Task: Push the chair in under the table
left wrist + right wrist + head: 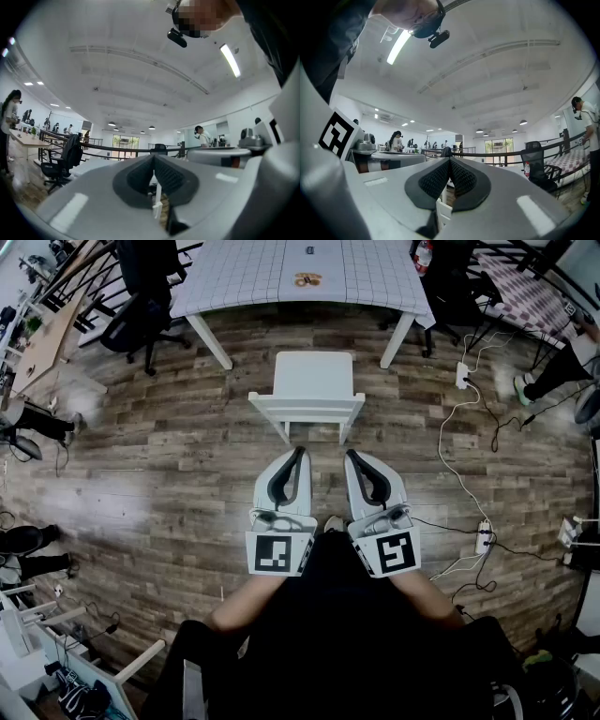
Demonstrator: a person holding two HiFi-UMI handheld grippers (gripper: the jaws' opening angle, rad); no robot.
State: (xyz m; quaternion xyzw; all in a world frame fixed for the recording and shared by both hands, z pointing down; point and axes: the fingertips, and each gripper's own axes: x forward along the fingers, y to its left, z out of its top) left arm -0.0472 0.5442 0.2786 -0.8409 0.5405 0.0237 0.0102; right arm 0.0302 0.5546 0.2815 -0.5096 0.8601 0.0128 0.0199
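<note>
A white chair (311, 385) stands on the wood floor, pulled out from a white table with a checked top (281, 277). Its backrest faces me. My left gripper (300, 452) and right gripper (350, 455) hover side by side just short of the backrest, both shut with nothing between the jaws. In the left gripper view the dark pads (140, 176) meet, and a sliver of the chair (158, 202) shows below them. The right gripper view shows its pads (461, 177) closed too, with the chair (443, 206) beneath.
Black office chairs (141, 306) stand left of the table, another (450, 287) to its right. White cables and power strips (483, 535) trail over the floor on the right. A person's legs (553, 371) show at the right edge, another's shoes (37, 423) at the left.
</note>
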